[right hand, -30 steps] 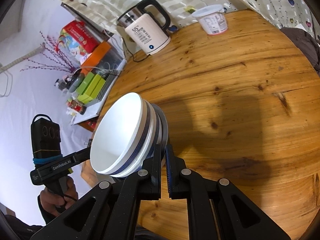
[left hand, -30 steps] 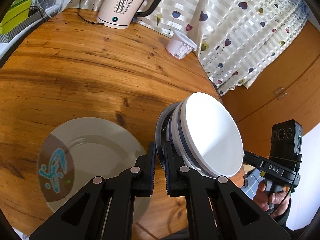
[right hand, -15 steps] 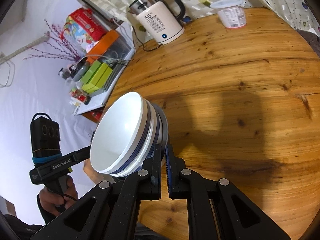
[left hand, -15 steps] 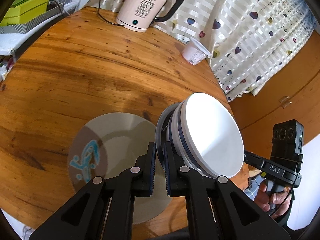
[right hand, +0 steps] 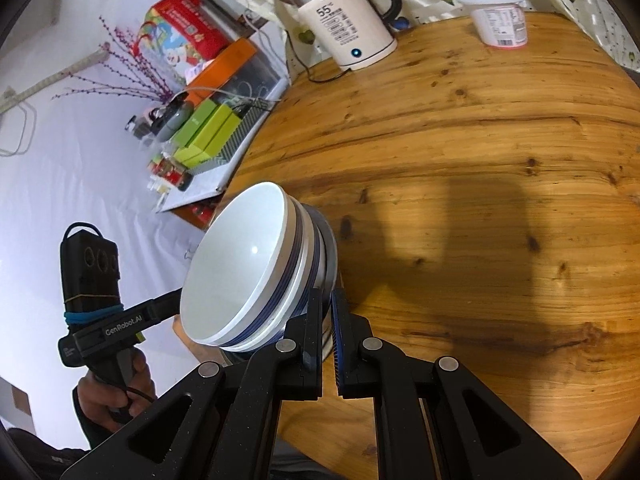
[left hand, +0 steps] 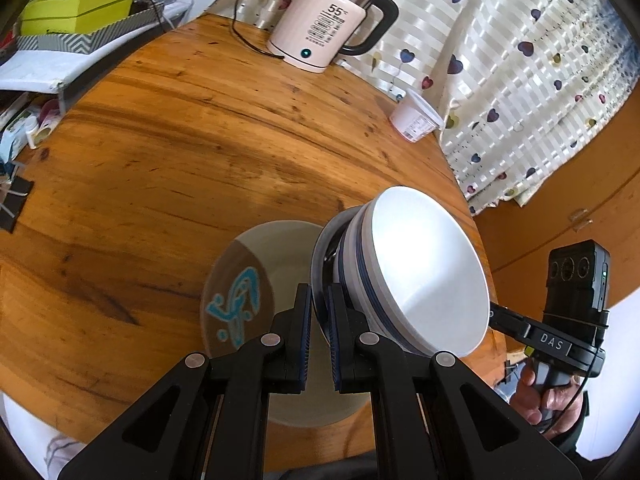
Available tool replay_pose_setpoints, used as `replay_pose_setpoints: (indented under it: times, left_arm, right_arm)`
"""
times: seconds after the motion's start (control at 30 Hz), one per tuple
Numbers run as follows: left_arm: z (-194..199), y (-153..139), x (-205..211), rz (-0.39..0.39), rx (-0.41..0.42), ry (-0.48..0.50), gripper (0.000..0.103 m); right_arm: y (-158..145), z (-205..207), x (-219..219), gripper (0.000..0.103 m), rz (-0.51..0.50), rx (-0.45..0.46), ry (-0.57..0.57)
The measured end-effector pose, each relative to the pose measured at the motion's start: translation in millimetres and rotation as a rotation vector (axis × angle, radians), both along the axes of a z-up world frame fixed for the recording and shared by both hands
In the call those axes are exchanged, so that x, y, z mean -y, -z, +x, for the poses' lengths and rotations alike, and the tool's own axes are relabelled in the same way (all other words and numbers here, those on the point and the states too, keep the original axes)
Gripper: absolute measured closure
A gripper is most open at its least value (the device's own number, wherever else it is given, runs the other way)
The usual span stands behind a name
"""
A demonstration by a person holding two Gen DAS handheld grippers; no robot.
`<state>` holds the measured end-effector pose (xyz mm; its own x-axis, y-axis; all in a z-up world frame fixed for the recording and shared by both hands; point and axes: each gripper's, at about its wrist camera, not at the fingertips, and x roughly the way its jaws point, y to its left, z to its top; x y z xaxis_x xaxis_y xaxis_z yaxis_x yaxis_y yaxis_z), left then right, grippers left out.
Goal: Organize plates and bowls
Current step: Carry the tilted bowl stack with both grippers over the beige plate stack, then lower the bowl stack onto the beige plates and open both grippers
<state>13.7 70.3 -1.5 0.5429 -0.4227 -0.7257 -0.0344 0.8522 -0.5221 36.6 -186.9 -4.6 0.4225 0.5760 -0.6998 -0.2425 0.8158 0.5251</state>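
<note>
Stacked bowls [left hand: 416,276] carried over fish-motif plate [left hand: 256,280], rim clamped by left gripper [left hand: 319,312] and right gripper [right hand: 327,320].

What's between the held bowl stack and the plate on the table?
Nothing visible. Both grippers, left and right, clamp the rim under the bowls. The plate lies bare just beside it; kettle and tub sit far off.

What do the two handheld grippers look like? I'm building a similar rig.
Both are matte black. The left gripper and right gripper have blue ribbed pads, silver pivot pins and cut-out linkage arms. Each carries a boxy black camera block; white lettering marks their bars, and blue banding wraps the left one.
</note>
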Motion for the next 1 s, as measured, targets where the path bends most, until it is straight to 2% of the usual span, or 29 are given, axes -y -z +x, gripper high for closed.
replay_pose_setpoints:
  times: [0.4, 1.0]
  left_arm:
    - [-11, 6, -20, 0.008, -0.018, -0.055, 0.096]
    - [-15, 6, -27, 0.003, -0.019, -0.088, 0.096]
  right_arm:
    - [8, 4, -22, 0.096, -0.005, -0.016, -0.048]
    - [14, 6, -34, 0.096, -0.018, -0.022, -0.071]
